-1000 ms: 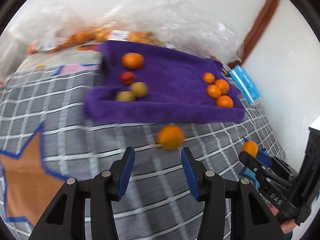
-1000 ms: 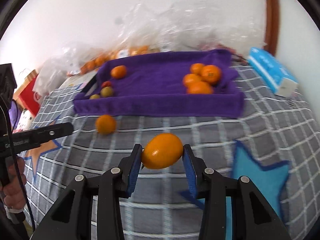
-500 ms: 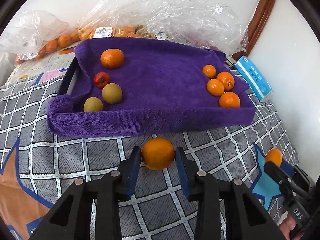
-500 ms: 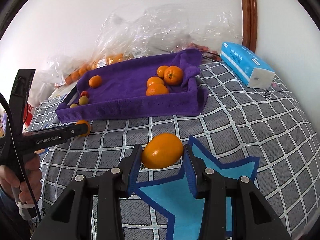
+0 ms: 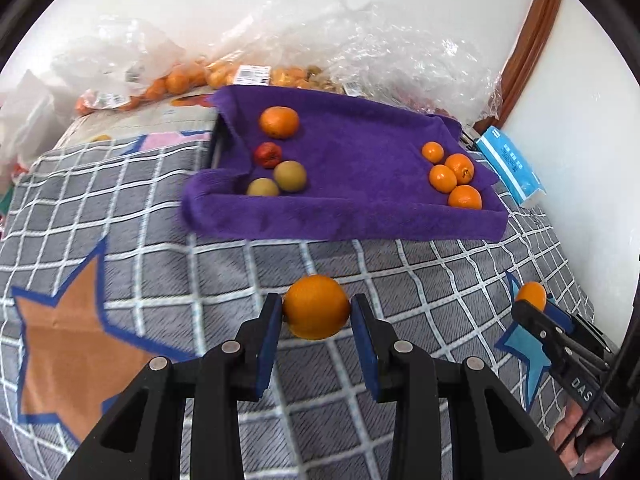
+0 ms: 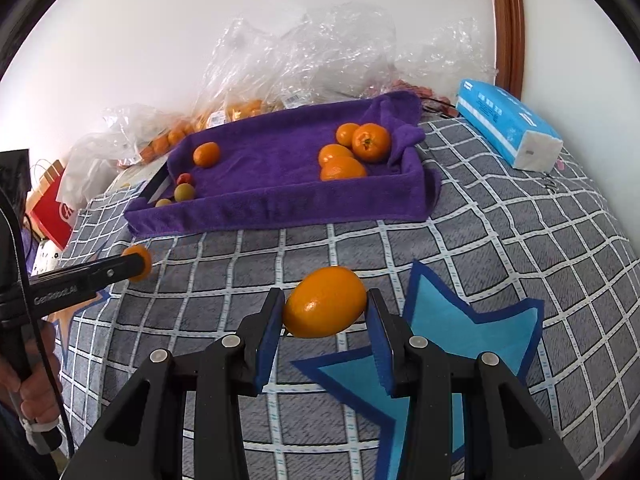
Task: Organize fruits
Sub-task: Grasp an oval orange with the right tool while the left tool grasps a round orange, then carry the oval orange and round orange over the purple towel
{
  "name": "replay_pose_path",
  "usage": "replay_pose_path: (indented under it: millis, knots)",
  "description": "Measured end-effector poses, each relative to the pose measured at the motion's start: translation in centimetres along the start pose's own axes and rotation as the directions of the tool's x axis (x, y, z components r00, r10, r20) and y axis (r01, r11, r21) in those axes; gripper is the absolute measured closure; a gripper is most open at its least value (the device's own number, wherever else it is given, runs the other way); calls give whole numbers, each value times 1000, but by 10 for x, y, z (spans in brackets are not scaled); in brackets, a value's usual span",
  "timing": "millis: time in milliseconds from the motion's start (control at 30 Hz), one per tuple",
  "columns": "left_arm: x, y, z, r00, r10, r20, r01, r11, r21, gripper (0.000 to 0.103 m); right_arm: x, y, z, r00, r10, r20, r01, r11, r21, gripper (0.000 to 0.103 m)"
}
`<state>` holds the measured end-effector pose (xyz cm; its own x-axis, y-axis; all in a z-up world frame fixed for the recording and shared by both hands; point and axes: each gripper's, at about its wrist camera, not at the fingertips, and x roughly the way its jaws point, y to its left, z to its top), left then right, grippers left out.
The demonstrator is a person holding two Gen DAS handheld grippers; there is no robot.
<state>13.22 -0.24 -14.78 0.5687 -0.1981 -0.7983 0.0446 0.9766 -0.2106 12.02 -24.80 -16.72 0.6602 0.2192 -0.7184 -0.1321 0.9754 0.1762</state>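
My left gripper (image 5: 317,316) is shut on a round orange (image 5: 316,306) and holds it above the grey checked bedspread, in front of the purple towel-lined tray (image 5: 344,224). My right gripper (image 6: 325,312) is shut on an oval orange (image 6: 325,301), also in front of the tray (image 6: 280,206). The tray holds several small oranges (image 5: 454,178) at its right, and a big orange (image 5: 279,121), a red fruit (image 5: 268,155) and two green-brown fruits (image 5: 290,176) at its left. The right gripper shows in the left wrist view (image 5: 532,300), the left one in the right wrist view (image 6: 138,262).
Clear plastic bags (image 5: 360,52) with more oranges lie behind the tray by the white wall. A blue tissue pack (image 6: 506,128) lies right of the tray. A red bag (image 6: 52,208) stands at the far left. The bedspread has an orange star (image 5: 68,344) and a blue star (image 6: 448,328).
My left gripper closed on the round orange that lay on the bedspread and has lifted it. My right gripper kept its oval orange and drew back from the tray.
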Motion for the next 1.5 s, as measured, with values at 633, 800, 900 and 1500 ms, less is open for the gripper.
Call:
replay_pose_path:
  millis: [633, 800, 900, 1500]
  knots:
    - [-68, 9, 14, 995, -25, 101, 24, 1000, 10, 70, -44, 18, 39, 997, -9, 76, 7, 1000, 22, 62]
    - [-79, 13, 26, 992, -31, 124, 31, 1000, 6, 70, -49, 19, 50, 996, -7, 90, 3, 999, 38, 62]
    - [-85, 13, 32, 990, -34, 136, 32, 999, 12, 70, -53, 21, 56, 995, -7, 100, 3, 999, 38, 62]
    - [-84, 19, 68, 985, -53, 162, 51, 999, 11, 70, -45, 27, 92, 993, -12, 120, 7, 999, 38, 62]
